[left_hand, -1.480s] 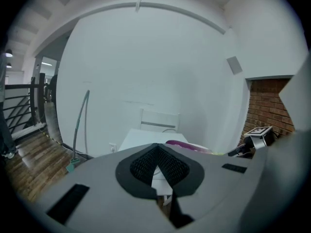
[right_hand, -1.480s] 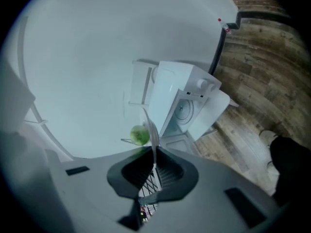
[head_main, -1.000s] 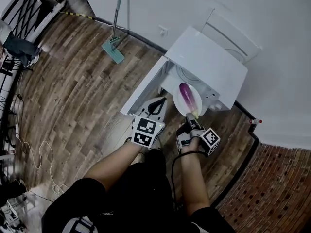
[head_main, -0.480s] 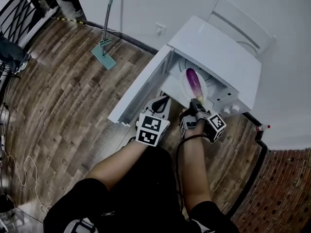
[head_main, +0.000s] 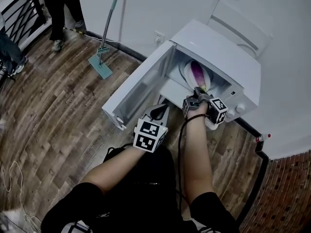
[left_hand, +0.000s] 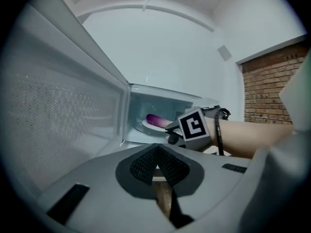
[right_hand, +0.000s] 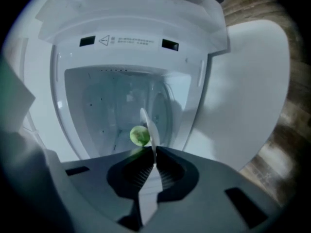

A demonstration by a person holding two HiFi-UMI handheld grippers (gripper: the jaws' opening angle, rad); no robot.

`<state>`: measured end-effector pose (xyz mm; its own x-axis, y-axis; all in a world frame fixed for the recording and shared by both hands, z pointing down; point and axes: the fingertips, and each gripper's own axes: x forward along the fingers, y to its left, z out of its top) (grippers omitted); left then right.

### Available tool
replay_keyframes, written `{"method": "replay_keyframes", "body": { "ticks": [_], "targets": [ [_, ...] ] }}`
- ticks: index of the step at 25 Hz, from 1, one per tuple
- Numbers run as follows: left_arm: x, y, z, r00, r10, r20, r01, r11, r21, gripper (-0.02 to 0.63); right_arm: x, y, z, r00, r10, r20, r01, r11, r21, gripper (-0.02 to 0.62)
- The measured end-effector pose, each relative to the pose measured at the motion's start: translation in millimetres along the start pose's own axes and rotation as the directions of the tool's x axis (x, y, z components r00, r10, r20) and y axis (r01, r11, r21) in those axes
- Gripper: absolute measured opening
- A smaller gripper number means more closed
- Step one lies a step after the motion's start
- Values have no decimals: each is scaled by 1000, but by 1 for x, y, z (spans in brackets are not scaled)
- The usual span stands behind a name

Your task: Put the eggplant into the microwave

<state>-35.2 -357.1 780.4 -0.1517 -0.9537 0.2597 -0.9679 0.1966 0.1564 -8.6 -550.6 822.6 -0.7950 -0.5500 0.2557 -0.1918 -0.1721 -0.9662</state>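
A white microwave point(head_main: 221, 50) stands on the wooden floor with its door point(head_main: 141, 86) swung open to the left. My right gripper point(head_main: 199, 93) is shut on the rim of a white plate point(head_main: 187, 72) that carries a purple eggplant point(head_main: 198, 74), and the plate is inside the cavity. In the right gripper view the plate point(right_hand: 150, 129) shows edge-on between the pads, with the eggplant's green end point(right_hand: 139, 136) beside it. My left gripper point(head_main: 158, 111) hangs shut and empty in front of the door's lower edge. From it I see the eggplant point(left_hand: 156, 121) and the right gripper's marker cube point(left_hand: 194, 127).
A mop point(head_main: 100, 65) leans on the white wall at the back left. A person point(head_main: 62, 6) stands at the top left. A brick wall point(head_main: 284, 188) runs along the lower right, with a small red-capped object point(head_main: 261, 138) at its foot.
Both grippers have come down. The right one has carried the plate with the eggplant from in front of the microwave's opening into the cavity.
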Motion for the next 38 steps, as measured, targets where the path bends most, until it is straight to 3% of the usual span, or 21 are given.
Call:
{"method": "replay_keyframes", "body": {
  "ticks": [10, 14, 18, 21, 23, 29, 31, 34, 38],
  "targets": [
    [-16, 4, 1, 999, 24, 24, -24, 1000, -3, 0, 43, -2, 21, 994, -89, 67, 92, 994, -55, 28],
    [-18, 10, 2, 999, 38, 24, -38, 999, 2, 0, 51, 3, 25, 989, -107, 98, 121, 981, -152, 29],
    [-17, 13, 0, 999, 42, 18, -42, 999, 7, 0, 54, 12, 31, 983, -105, 148, 144, 946, -291, 49],
    [-15, 13, -1, 999, 43, 13, -43, 999, 15, 0, 54, 16, 33, 973, -137, 186, 205, 884, -420, 85],
    [-14, 14, -2, 999, 43, 5, -43, 999, 20, 0, 53, 18, 34, 960, -165, 224, 261, 815, -517, 117],
    [-8, 11, -3, 999, 36, 3, -36, 999, 40, 0, 49, 20, 39, 906, -241, 349, 424, 524, -739, 245],
    [-7, 9, -5, 999, 32, -7, -32, 999, 40, 0, 46, 21, 39, 893, -244, 377, 449, 457, -767, 277],
    [-6, 5, -6, 1000, 23, -10, -22, 999, 39, 0, 43, 21, 38, 892, -227, 391, 452, 418, -788, 291],
    [-4, 3, -6, 1000, 19, -1, -19, 999, 35, 0, 36, 19, 38, 900, -200, 387, 435, 420, -796, 295]
  ]
}}
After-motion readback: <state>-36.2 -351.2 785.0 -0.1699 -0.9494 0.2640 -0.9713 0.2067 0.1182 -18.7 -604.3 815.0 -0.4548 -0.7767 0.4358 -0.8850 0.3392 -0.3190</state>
